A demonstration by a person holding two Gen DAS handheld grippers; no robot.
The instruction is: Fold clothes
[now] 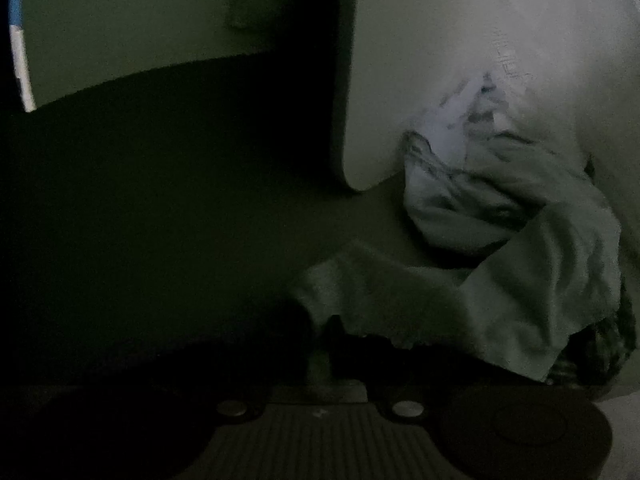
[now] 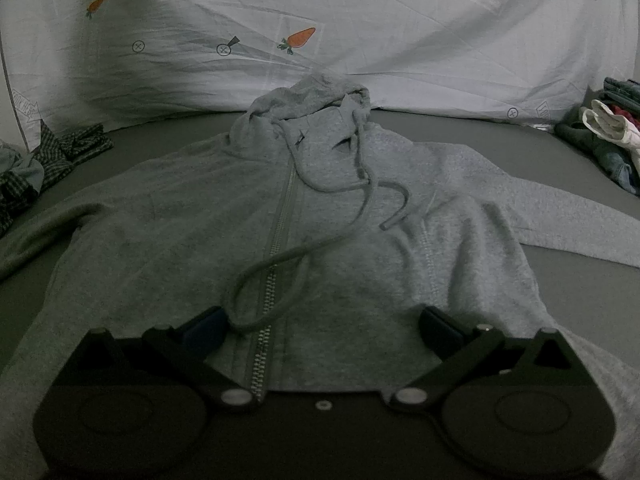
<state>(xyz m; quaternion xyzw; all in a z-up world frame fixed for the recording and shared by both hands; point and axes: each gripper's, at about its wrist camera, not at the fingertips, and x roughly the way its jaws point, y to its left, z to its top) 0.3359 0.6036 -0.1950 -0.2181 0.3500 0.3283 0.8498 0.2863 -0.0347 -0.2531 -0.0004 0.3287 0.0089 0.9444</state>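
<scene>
Grey zip-front cotton hoodie (image 2: 320, 216) spread flat, front up, on the dark bed surface (image 2: 580, 160), hood toward the carrot-print white sheet (image 2: 360, 20). Right gripper (image 2: 320, 328) low over its hem, fingers wide apart, nothing held. Left gripper (image 1: 320, 340) in darkness beside a rumpled pale green cloth (image 1: 520, 248); finger state impossible to tell.

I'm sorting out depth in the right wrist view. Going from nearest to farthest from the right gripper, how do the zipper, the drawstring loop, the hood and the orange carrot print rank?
From the right gripper:
1. Zipper, running between the open fingers, left of centre.
2. Drawstring loop, just ahead of the left finger.
3. Hood, at the hoodie's far end, centre.
4. Orange carrot print, on the sheet behind the hood.
</scene>
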